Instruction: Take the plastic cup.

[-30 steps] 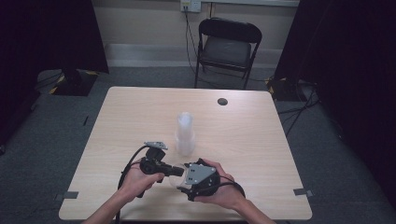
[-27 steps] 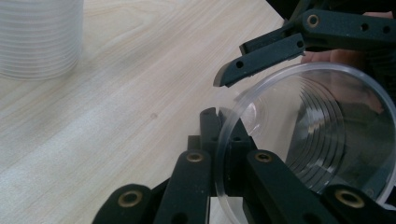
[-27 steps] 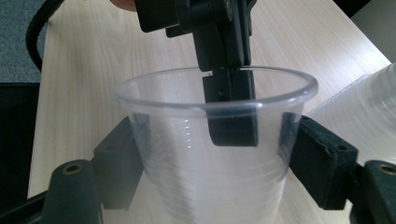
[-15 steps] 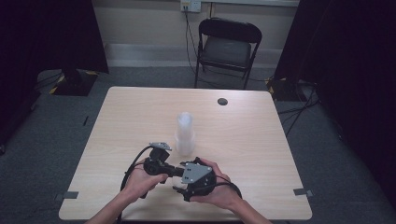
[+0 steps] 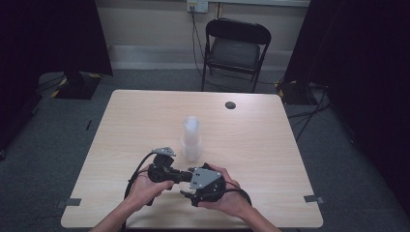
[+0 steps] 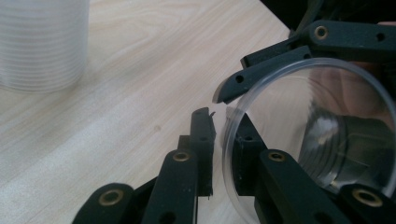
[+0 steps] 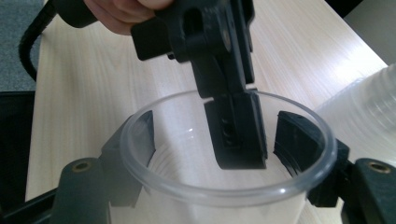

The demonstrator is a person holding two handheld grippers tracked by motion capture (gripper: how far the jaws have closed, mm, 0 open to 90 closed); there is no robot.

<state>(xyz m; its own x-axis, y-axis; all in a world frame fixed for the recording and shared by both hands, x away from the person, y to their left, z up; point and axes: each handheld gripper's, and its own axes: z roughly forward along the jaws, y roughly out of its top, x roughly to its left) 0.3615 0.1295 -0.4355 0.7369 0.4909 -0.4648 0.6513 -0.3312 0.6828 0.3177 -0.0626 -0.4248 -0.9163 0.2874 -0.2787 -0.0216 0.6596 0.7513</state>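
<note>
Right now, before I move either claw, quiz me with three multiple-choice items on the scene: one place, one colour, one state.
1. Where is the cup stack?
A. mid-table, beyond the claws
B. on the floor
C. at the table's far right corner

2. What colour is the folding chair?
A. white
B. black
C. red

3. What state is the clear cup in?
A. lying on the table
B. back on the stack
C. gripped by the right claw

Answers:
1 A: the high view shows it upright on the table, just past both hands.
2 B: its seat and back are black.
3 C: the claw's jaws, which have just been closing, clasp its wall from both sides.
</note>
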